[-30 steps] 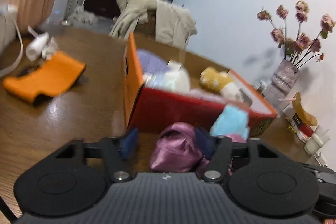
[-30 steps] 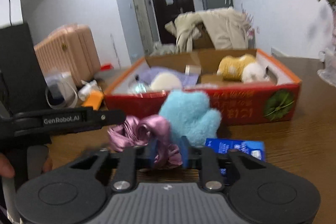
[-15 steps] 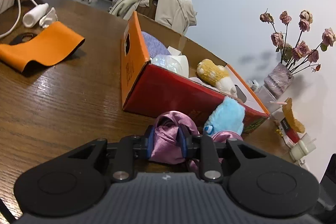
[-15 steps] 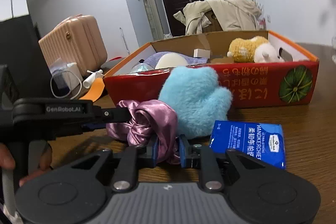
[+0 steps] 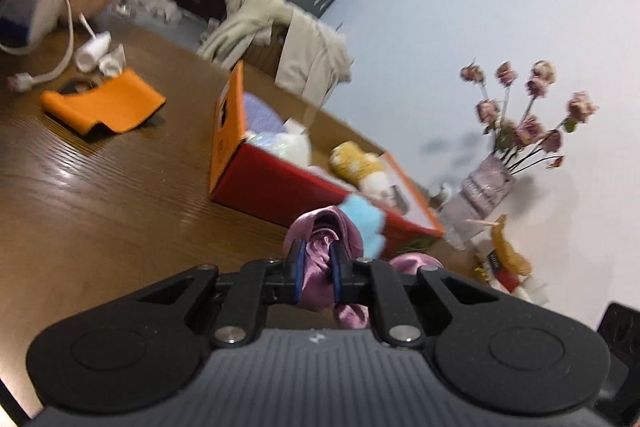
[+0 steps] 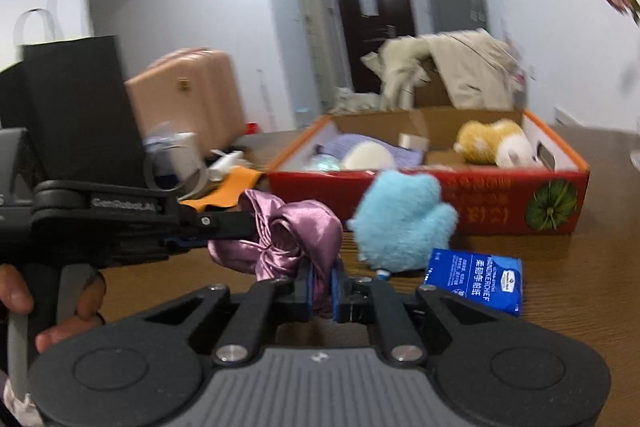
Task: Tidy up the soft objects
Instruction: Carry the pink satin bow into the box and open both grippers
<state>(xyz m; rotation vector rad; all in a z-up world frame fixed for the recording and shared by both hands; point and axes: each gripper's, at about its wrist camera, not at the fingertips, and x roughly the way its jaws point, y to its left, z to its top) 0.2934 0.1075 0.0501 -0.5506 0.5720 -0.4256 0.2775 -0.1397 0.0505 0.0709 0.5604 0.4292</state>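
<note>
A purple satin cloth (image 5: pixel 340 227) hangs above the wooden table (image 5: pixel 100 211), held at two ends. My left gripper (image 5: pixel 317 259) is shut on one bunch of it. In the right wrist view, my right gripper (image 6: pixel 322 277) is shut on another fold of the satin cloth (image 6: pixel 296 227), and the left gripper's fingers (image 6: pixel 224 221) reach in from the left. A blue plush mitten (image 6: pixel 400 223) stands just behind the cloth, against the open red box (image 6: pixel 480 203). The box holds a yellow plush toy (image 6: pixel 484 143) and other soft things.
A blue tissue pack (image 6: pixel 476 275) lies right of the mitten. An orange cloth (image 5: pixel 104 107) and white cable (image 5: pixel 60 63) lie far left. A vase of flowers (image 5: pixel 484 187) stands beyond the box. A black bag (image 6: pixel 76 107) and a person's hand (image 6: pixel 16 295) are at left.
The left jaws, open around the satin cloth a second ago, have shut on it. Both grippers have risen and pulled back, lifting the cloth off the table.
</note>
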